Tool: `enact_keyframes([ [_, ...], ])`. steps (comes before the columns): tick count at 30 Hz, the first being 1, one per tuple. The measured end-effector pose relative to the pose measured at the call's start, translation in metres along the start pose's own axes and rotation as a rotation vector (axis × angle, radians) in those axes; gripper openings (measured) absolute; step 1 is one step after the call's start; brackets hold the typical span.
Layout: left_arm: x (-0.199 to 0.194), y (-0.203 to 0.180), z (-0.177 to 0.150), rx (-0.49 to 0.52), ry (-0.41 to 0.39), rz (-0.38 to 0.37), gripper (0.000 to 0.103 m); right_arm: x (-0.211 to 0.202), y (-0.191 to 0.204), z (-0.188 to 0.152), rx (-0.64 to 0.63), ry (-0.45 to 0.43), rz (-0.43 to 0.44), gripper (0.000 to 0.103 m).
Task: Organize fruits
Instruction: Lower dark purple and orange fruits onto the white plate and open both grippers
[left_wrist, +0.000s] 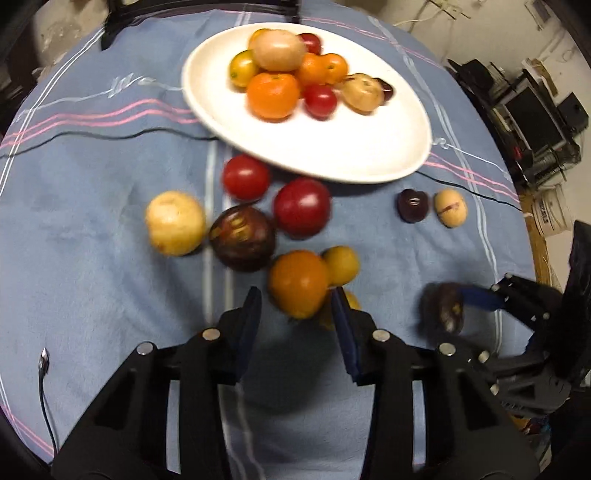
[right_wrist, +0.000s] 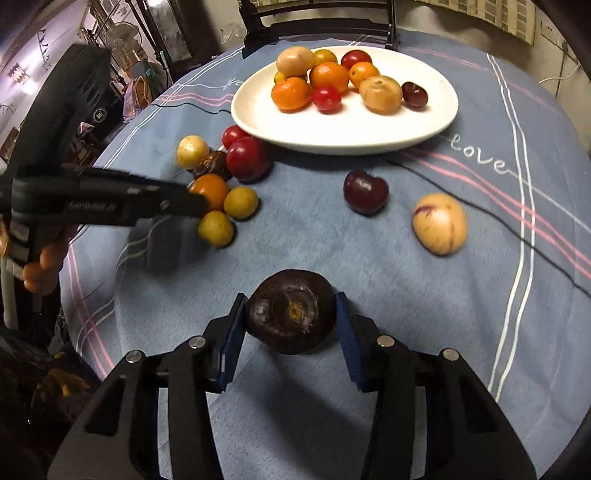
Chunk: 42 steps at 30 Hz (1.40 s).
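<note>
A white plate (right_wrist: 343, 122) sits toward the far side of the round table under a blue striped cloth (right_wrist: 369, 236), and it already carries a heap of fruit (right_wrist: 328, 81): oranges, red ones, two pale tan ones and a dark one at the edge. The rest lies loose on the cloth in front of it. The right tongs (right_wrist: 291, 314) point steeply down and have both blue pads pressed against the sides of a dark purple round fruit (right_wrist: 291, 310), well short of the plate. The left tongs (left_wrist: 295, 306) are down over the cluster beside the plate's near rim, with an orange fruit (left_wrist: 298, 282) between the fingers; the right pad touches it, but the blur keeps me from telling whether the left pad does, so I cannot say it is gripped. Close around it lie two small yellow fruits (right_wrist: 240, 202), a dark brown one (left_wrist: 242, 238), a pale yellow one (left_wrist: 174, 222) and two red ones (left_wrist: 302, 206). Apart, on the open cloth, rest a dark red fruit (right_wrist: 365, 191) and a tan streaked one (right_wrist: 439, 223).
</note>
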<state>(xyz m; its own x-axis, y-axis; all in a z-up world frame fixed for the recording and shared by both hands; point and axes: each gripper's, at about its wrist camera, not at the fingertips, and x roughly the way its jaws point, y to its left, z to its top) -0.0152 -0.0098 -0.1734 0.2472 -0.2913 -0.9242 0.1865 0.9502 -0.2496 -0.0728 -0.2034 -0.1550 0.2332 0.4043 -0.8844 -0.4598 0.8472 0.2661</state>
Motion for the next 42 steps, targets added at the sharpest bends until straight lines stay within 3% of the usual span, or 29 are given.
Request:
enact_keyframes([
  [3,0.006,-0.012,0.004,0.051,-0.009,0.062,0.043,0.000,0.002,-0.001,-0.001,-0.001,0.009,0.047],
  [11,0.009,-0.001,0.010,0.018,0.035,0.045,0.035,-0.003,0.005,0.003,-0.004,-0.010,0.009,0.047],
  [24,-0.054,-0.003,0.000,0.070,-0.111,0.079,0.034,-0.025,0.012,0.020,0.025,-0.096,0.018,0.047],
  [37,-0.100,-0.037,0.064,0.188,-0.274,0.119,0.034,-0.095,0.001,0.089,0.041,-0.312,0.010,0.047],
  [42,-0.098,-0.047,0.089,0.197,-0.288,0.132,0.035,-0.101,-0.014,0.116,0.067,-0.350,0.007,0.048],
])
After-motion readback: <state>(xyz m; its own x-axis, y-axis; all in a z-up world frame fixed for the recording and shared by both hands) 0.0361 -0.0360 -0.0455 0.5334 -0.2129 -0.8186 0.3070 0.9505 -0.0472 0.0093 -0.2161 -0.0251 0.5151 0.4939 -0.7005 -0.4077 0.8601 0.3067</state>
